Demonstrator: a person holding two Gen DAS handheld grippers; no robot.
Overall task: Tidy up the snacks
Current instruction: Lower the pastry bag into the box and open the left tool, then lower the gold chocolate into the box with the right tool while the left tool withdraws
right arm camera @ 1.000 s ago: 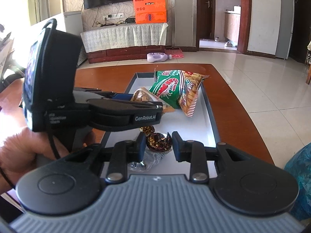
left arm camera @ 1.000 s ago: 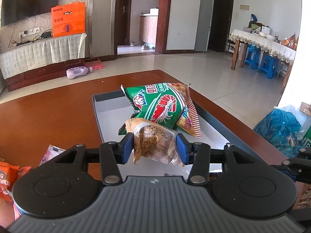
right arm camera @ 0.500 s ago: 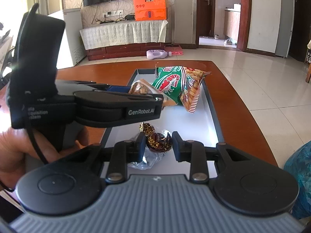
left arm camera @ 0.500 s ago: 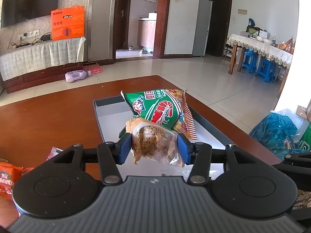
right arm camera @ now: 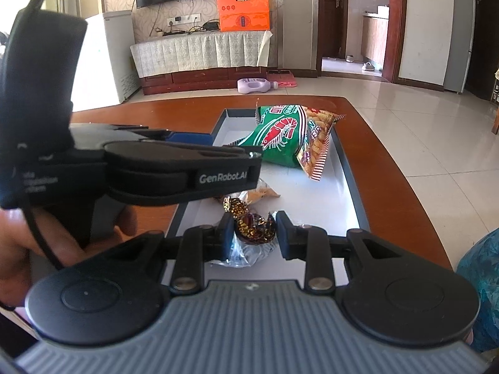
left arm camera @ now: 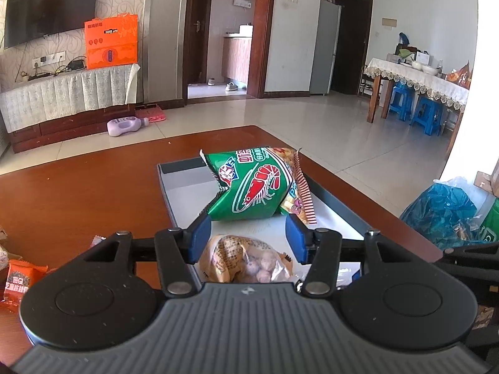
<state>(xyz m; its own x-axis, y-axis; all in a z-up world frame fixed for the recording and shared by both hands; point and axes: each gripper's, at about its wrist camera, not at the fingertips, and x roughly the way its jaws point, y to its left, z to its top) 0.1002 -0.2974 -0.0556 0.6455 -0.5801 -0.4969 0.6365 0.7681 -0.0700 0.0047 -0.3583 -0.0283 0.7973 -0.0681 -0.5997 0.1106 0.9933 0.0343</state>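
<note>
The clearest lettering is "GenRobot.AI", printed in pale letters on the black side of the left gripper (right arm camera: 229,177) as the right wrist camera sees it; further small pale lines on its handle are too blurred to read. The green shrimp snack bag (left arm camera: 255,187) carries large white Chinese characters above a red shrimp drawing, not legible. The orange packet (left arm camera: 18,283), left of that bag, and the orange gift box (left arm camera: 111,41), behind it, bear characters too small to make out.
</note>
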